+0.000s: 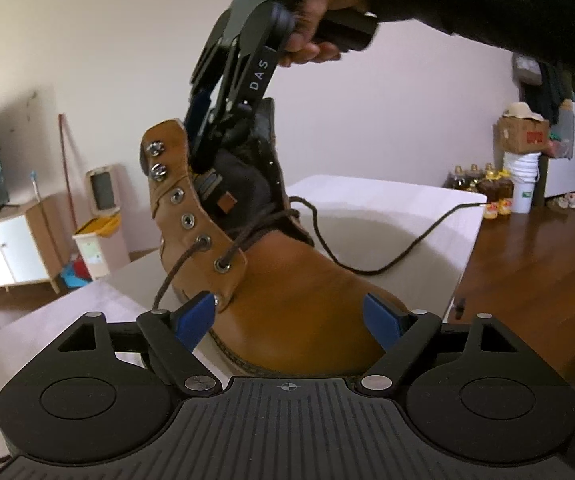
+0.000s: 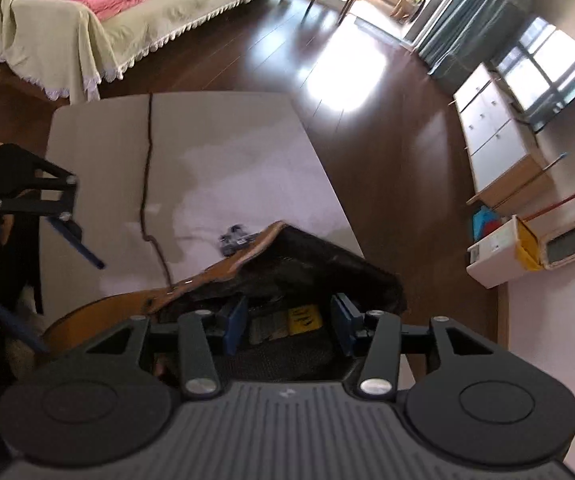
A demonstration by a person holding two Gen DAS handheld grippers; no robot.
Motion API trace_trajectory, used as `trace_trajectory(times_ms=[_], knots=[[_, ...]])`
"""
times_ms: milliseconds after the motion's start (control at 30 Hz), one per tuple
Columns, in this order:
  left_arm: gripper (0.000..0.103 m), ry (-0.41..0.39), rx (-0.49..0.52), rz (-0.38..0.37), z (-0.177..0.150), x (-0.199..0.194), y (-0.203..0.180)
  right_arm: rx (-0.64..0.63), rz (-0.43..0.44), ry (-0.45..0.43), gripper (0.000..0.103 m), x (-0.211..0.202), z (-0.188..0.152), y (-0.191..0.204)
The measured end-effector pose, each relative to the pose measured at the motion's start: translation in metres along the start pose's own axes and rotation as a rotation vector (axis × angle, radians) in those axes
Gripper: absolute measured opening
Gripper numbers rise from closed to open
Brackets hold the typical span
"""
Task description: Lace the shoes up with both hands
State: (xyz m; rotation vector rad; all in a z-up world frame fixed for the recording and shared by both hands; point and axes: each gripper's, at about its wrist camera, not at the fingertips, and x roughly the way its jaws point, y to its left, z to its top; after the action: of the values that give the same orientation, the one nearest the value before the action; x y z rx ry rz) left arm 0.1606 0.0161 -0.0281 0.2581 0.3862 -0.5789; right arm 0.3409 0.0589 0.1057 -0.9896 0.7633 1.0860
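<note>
Boot (image 1: 287, 300) on a pale table (image 1: 387, 208), part-laced, brown lace (image 1: 399, 248) trailing toward the edge.
Left claw (image 1: 289, 316) stands open around the toe, pads apart from the leather; right claw (image 2: 289, 320) is open inside the boot's collar. Dark wood floor (image 2: 287, 60), draped sofa (image 2: 147, 12), white cabinets (image 2: 491, 128) surround the table.

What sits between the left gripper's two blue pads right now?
The tan boot's toe lies between the open left gripper's pads, neither pressing on it, as the left wrist view shows.
</note>
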Motion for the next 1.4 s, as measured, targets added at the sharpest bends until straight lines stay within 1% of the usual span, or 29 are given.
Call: trace_trajectory(times_ms=[100,167,200,267,300,333,367,400,500,600,700,767,833,867,900,933,967,1000,1033,1100,1167,1200,1267,1300,1333,1367,1400], knots=[[0.086,0.008,-0.013,0.015,-0.002,0.001,0.005,0.055,0.108,0.061,0.062,0.017,0.005,-0.022],[0.086,0.009,-0.025,0.02,-0.003,0.003,0.009,0.1,0.198,0.102,0.062,0.028,0.004,-0.036],[0.086,0.007,-0.032,0.024,-0.004,0.004,0.011,0.105,0.21,0.106,0.062,0.027,0.006,-0.037],[0.086,0.007,-0.042,0.034,-0.004,0.007,0.016,0.126,0.313,0.14,0.063,0.033,0.004,-0.04],[0.086,0.006,-0.046,0.037,-0.004,0.008,0.016,0.125,0.318,0.138,0.059,0.033,0.003,-0.041],[0.087,0.005,-0.051,0.041,-0.004,0.009,0.018,0.123,0.316,0.132,0.038,0.032,0.002,-0.042],[0.088,0.005,-0.055,0.042,-0.004,0.01,0.02,0.121,0.314,0.126,0.031,0.032,0.001,-0.042],[0.088,0.005,-0.059,0.044,-0.004,0.011,0.021,0.109,0.312,0.087,0.029,0.026,0.0,-0.041],[0.089,0.007,-0.065,0.049,-0.003,0.012,0.023,0.069,0.307,-0.044,0.016,0.005,-0.006,-0.036],[0.089,0.004,-0.071,0.053,-0.004,0.012,0.024,0.041,0.288,-0.125,0.014,-0.012,-0.011,-0.029],[0.089,0.003,-0.073,0.059,-0.004,0.013,0.025,0.047,0.264,-0.17,0.014,-0.019,-0.021,-0.023],[0.089,-0.004,-0.067,0.068,-0.002,0.014,0.026,0.058,0.24,-0.186,0.017,-0.021,-0.027,-0.019],[0.089,-0.021,-0.055,0.079,0.0,0.013,0.031,0.064,0.168,-0.21,0.021,-0.027,-0.034,-0.014],[0.088,-0.023,-0.043,0.086,0.002,0.013,0.036,0.085,0.129,-0.242,0.022,-0.036,-0.037,-0.013],[0.085,-0.024,-0.031,0.094,0.003,0.013,0.04,0.108,0.09,-0.278,0.031,-0.046,-0.041,-0.013],[0.082,-0.025,-0.019,0.1,0.005,0.013,0.044,0.126,0.053,-0.317,0.041,-0.056,-0.046,-0.008],[0.08,-0.022,-0.004,0.103,0.006,0.013,0.049,0.133,0.032,-0.343,0.045,-0.06,-0.052,-0.004],[0.079,-0.016,0.016,0.104,0.008,0.013,0.052,0.153,0.001,-0.393,0.046,-0.072,-0.063,0.006],[0.075,-0.011,0.03,0.104,0.009,0.013,0.055,0.176,-0.032,-0.447,0.046,-0.086,-0.076,0.016],[0.07,0.0,0.065,0.102,0.013,0.013,0.059,0.208,-0.049,-0.499,0.045,-0.099,-0.091,0.027],[0.069,0.02,0.119,0.085,0.017,0.015,0.063,0.237,-0.05,-0.534,0.045,-0.106,-0.116,0.051],[0.066,0.031,0.141,0.079,0.018,0.017,0.063,0.252,-0.05,-0.552,0.046,-0.109,-0.128,0.064],[0.058,0.056,0.181,0.064,0.019,0.021,0.062,0.228,-0.118,-0.459,0.046,-0.091,-0.149,0.096],[0.051,0.075,0.207,0.054,0.019,0.025,0.061,0.215,-0.146,-0.417,0.046,-0.081,-0.153,0.105],[0.046,0.096,0.238,0.045,0.019,0.03,0.058,0.196,-0.204,-0.323,0.045,-0.058,-0.159,0.119],[0.043,0.105,0.254,0.042,0.019,0.032,0.055,0.188,-0.226,-0.293,0.045,-0.048,-0.161,0.124],[0.037,0.113,0.269,0.039,0.019,0.034,0.053,0.183,-0.238,-0.275,0.045,-0.04,-0.162,0.128]])
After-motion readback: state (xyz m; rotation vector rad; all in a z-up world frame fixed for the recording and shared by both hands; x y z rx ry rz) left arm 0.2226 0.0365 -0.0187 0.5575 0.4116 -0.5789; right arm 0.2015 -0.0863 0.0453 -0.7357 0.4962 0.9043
